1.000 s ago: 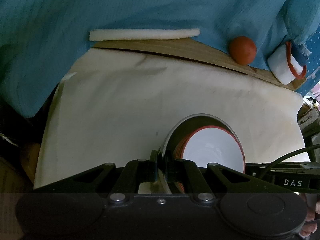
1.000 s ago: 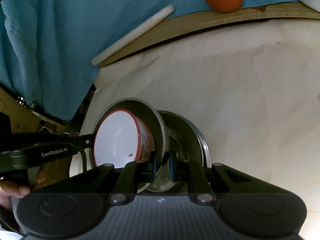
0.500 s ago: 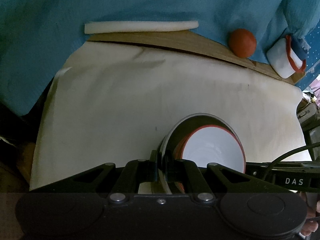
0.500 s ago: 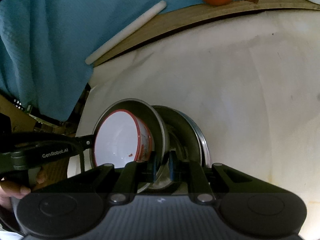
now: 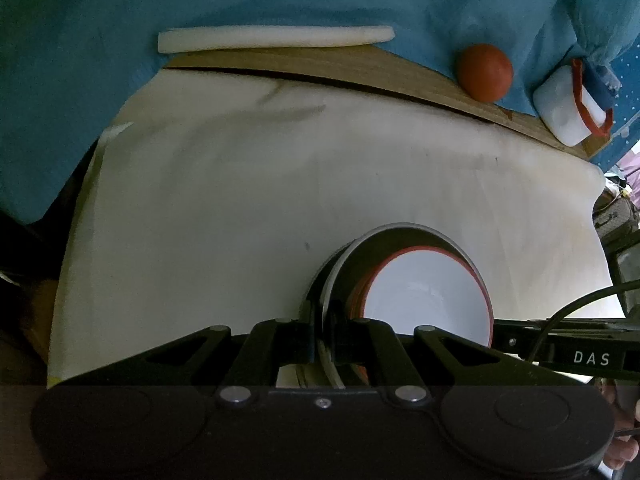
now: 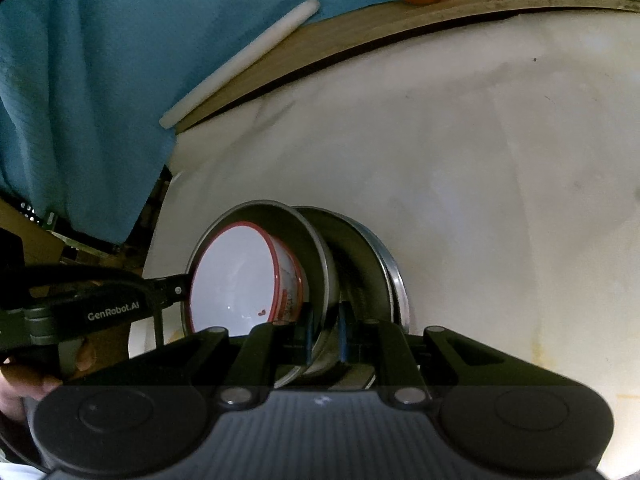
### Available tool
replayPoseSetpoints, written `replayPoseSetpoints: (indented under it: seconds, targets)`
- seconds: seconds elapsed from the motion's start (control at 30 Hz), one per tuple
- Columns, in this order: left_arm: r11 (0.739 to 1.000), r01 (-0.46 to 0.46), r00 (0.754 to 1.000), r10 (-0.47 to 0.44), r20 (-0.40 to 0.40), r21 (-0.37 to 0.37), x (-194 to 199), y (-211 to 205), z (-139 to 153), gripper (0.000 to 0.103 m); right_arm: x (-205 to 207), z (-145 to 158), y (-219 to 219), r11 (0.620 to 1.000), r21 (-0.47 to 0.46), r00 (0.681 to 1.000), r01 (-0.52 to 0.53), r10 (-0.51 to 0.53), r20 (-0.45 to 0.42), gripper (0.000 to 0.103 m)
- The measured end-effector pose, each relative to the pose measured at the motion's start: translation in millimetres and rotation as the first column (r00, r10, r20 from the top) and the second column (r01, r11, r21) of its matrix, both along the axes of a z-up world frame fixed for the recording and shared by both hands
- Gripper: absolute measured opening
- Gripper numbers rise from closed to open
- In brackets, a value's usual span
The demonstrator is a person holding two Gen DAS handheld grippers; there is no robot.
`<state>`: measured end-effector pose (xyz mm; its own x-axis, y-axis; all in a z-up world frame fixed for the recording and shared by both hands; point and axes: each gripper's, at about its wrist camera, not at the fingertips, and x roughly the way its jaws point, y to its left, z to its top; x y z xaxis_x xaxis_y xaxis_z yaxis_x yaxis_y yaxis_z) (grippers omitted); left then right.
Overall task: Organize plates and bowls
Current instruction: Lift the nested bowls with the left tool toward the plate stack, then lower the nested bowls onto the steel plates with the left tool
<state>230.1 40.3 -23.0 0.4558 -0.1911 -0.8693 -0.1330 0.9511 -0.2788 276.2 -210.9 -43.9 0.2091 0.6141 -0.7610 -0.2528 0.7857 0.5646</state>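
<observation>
A white bowl with a red rim [image 5: 426, 296] sits inside a steel bowl [image 5: 404, 236], which rests on a steel plate [image 6: 390, 268]. The nested stack is held above the cream table cover. My left gripper [image 5: 325, 336] is shut on the near rim of the steel stack. My right gripper [image 6: 325, 334] is shut on the opposite rim of the steel bowl [image 6: 288, 216]; the white bowl [image 6: 236, 284] shows to its left. Each gripper's arm shows in the other's view.
The cream cover [image 5: 280, 184] lies on a wooden board [image 5: 320, 68] over blue cloth. A white foam stick [image 5: 276, 38], an orange ball [image 5: 485, 72] and a white container with a red band [image 5: 570, 110] lie along the far edge.
The held stack has drawn slightly back from the far edge; the foam stick and ball sit higher in both views. Both grips are unchanged.
</observation>
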Motion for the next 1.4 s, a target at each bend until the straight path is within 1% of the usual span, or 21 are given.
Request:
replayPoseSetpoints:
  seconds: [0.13,0.8,1.4]
  targets:
    - [1.0,-0.005,1.0,0.005,-0.004,-0.011,0.9,1.3,-3.0,0.005,0.5,-1.4,0.7,1.0,-0.008,1.0,0.002,-0.002,-0.007,0.014]
    - [1.0,-0.009,1.0,0.009,-0.01,0.005,1.6,-1.0,-2.7,0.005,3.1,-4.3,-0.8,1.0,-0.013,1.0,-0.015,0.015,-0.02,0.014]
    - [1.0,0.012,1.0,-0.011,-0.022,0.02,3.8,-7.8,-5.5,0.005,3.1,-3.8,-0.9,1.0,-0.019,1.0,-0.018,0.018,-0.026,0.014]
